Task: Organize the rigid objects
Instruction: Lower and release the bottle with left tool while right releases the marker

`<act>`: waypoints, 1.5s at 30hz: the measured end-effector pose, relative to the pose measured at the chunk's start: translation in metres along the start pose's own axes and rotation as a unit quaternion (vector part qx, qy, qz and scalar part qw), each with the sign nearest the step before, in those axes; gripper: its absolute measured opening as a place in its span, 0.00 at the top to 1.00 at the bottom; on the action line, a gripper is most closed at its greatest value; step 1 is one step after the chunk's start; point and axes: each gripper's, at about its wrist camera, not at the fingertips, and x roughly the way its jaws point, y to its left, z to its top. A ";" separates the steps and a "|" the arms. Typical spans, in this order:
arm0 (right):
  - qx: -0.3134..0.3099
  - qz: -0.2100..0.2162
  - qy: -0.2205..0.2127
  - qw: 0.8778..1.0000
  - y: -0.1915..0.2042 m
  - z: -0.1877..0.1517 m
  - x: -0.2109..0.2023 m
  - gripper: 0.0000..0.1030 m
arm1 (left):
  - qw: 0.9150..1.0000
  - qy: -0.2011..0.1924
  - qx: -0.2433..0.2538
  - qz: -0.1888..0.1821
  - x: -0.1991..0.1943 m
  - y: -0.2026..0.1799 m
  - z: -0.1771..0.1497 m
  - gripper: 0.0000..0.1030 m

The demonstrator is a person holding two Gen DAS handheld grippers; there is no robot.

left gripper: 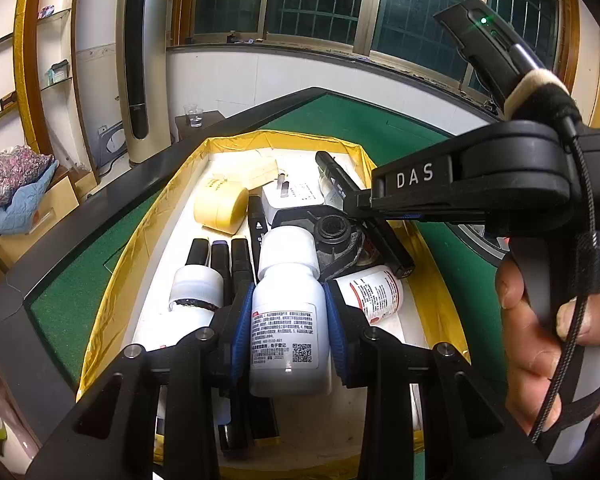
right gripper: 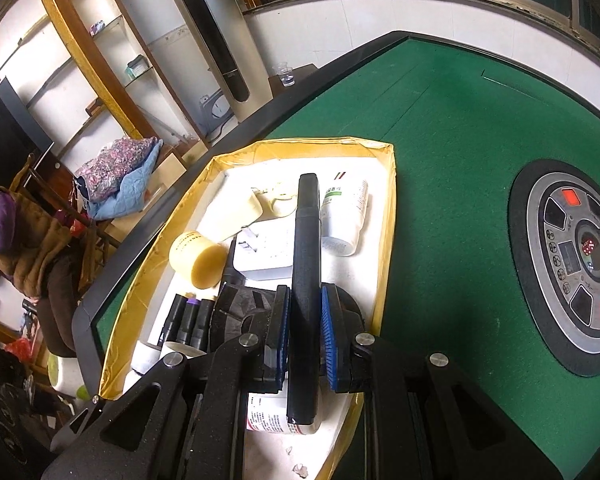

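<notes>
My left gripper is shut on a white pill bottle with a white cap, held upright over the yellow-rimmed white tray. My right gripper is shut on a long black bar-shaped device, held over the same tray; the right gripper also shows in the left wrist view, gripping that black device. In the tray lie black markers, a yellow cylinder, a white charger, another white bottle and a round black part.
The tray stands on a green felt game table with a black rim. A round control panel sits in the table's middle. A person in a brown vest is at the left beyond the table. Shelves and a tower fan stand behind.
</notes>
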 end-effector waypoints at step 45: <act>-0.056 -0.027 -0.096 0.993 0.006 -0.035 -0.073 0.50 | 0.999 -0.018 0.016 0.028 -0.028 -0.013 -0.006 0.46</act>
